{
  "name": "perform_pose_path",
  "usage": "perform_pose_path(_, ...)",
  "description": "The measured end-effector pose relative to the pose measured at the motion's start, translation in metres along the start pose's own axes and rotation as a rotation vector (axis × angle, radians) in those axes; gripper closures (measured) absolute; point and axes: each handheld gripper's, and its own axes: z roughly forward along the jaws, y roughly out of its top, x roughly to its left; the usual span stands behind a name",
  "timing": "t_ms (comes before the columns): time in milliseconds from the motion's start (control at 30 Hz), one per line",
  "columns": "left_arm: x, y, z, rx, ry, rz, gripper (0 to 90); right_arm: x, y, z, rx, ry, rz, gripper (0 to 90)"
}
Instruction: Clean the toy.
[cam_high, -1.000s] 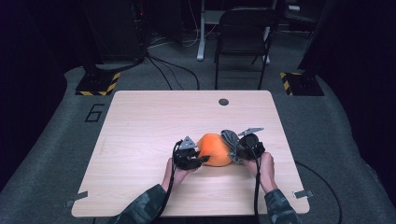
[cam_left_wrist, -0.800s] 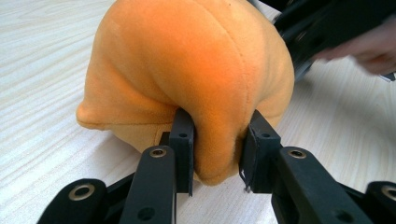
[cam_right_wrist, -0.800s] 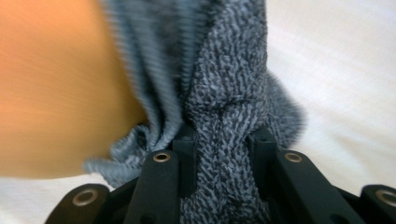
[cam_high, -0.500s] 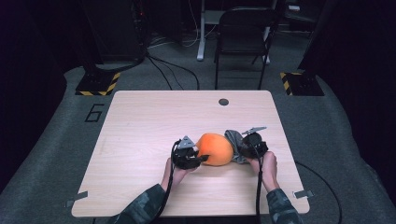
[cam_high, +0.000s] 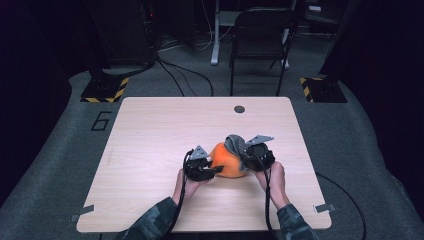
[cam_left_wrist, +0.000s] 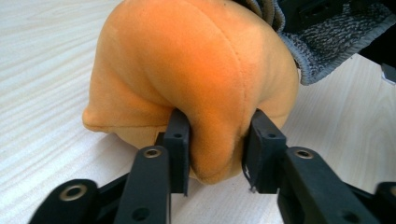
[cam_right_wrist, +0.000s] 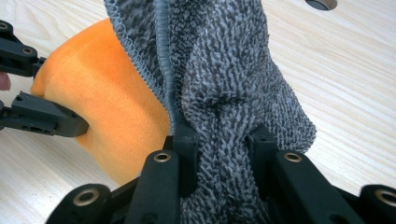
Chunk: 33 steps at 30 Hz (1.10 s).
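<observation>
Between left tool pads, orange plush

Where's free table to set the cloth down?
Bare wood across the table's whole left half and along the far edge up to the round hole. A narrower strip runs to the right edge. Crowded at centre-front: orange plush, grey cloth, both hand-held grippers, left and right.

orange plush, grey speckled cloth
</observation>
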Motion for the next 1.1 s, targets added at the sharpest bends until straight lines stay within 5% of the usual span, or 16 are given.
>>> perform_pose_path(167, 0.002, -0.001, -0.001, -0.029, 0.006, 0.038, 44.3, -0.002, -0.001, 0.002, 0.002, -0.005, 0.004, 71.4)
perform_pose_path(467, 0.002, -0.004, 0.0, -0.004, 0.076, 0.331, 19.8, -0.008, 0.0, 0.005, 0.007, 0.001, 0.012, 71.4)
perform_pose_path(933, 0.006, -0.011, 0.012, 0.013, 0.114, 0.462, 14.5, -0.011, -0.001, 0.008, 0.007, 0.007, 0.024, 71.4)
perform_pose_path(1100, 0.007, -0.012, 0.018, 0.024, 0.12, 0.479, 14.4, -0.013, -0.001, 0.009, 0.011, 0.008, 0.026, 71.4)
